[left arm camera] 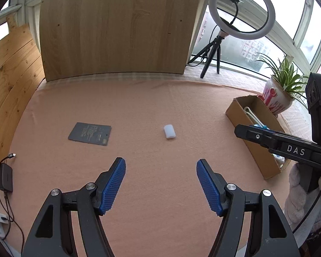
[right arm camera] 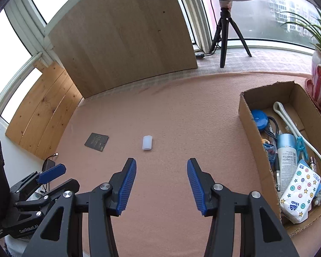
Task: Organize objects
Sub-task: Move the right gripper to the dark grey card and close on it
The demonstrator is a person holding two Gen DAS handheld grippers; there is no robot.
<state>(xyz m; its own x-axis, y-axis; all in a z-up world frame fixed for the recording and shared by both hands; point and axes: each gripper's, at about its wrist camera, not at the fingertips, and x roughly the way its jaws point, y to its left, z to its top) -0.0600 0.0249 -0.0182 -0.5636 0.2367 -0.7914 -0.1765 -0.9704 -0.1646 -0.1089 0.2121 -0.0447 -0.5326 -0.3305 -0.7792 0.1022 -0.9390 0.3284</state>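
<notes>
Left wrist view: the left gripper hangs over a pink cloth with its blue-padded jaws spread wide and nothing between them. Ahead of the gap, slightly toward the right finger, a small white cylinder lies on its side on the cloth, well apart from the pads. Further ahead and to the left of the left finger lies a flat dark card with printed text, also clear of the jaws. Far to the right, past the right finger, stands an open cardboard box; the right gripper's black body reaches across its near end, held by a hand in a white knitted glove. Behind the box is a potted plant, and a ring light on a tripod stands beyond the cloth beside an upright wooden board.

Right wrist view: the right gripper also hovers with its jaws apart and empty. The white cylinder lies just ahead of its left finger, not touching it, and the dark card is further left. To the right of the right finger the cardboard box holds a tissue pack, a white tube, a blue round case, a blue clip and a white cord. The left gripper shows at lower left.
</notes>
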